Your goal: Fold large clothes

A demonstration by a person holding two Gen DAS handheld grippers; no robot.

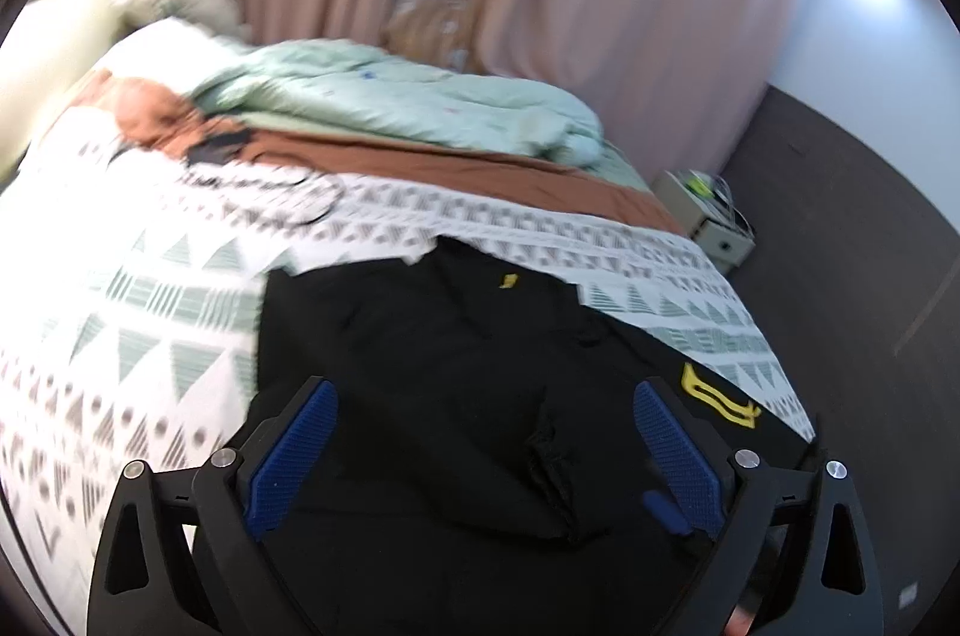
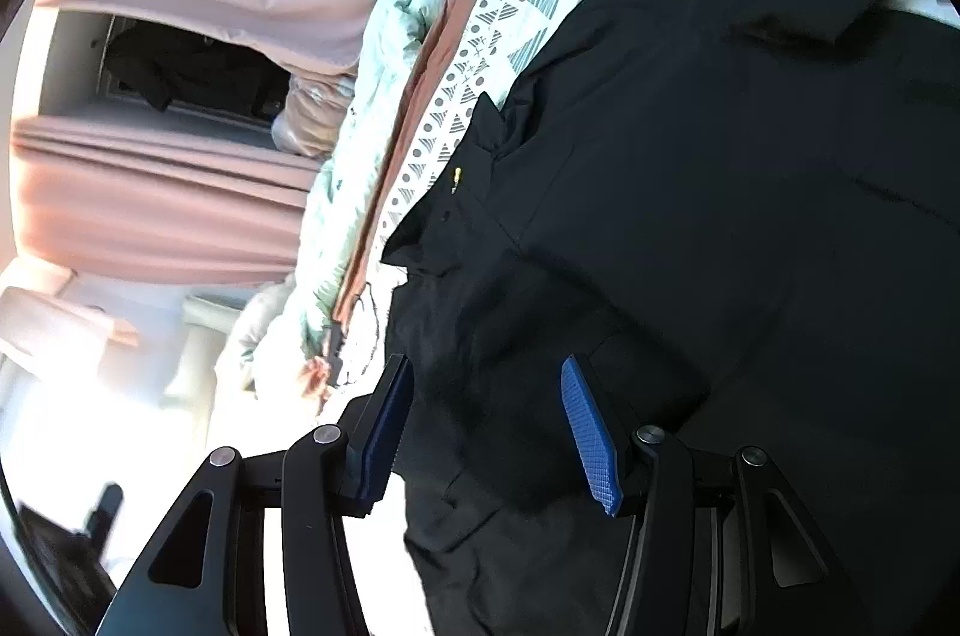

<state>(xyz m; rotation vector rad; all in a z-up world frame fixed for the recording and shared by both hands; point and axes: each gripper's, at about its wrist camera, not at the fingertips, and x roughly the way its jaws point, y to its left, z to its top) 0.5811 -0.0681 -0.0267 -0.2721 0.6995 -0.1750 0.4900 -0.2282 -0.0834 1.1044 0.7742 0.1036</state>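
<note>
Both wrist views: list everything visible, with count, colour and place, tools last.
jacket: 1, black with yellow trim, spread on the near part of the bed
bedspread: 1, white with grey-green triangles, covering the bed
sheet: 1, rust brown, beyond the bedspread
quilt: 1, pale green, bunched at the far side
curtains: pink, behind the bed
box: 1, beige, on the dark floor beside the bed
left tool: open, over the jacket
right tool: open, over the jacket's edge
</note>
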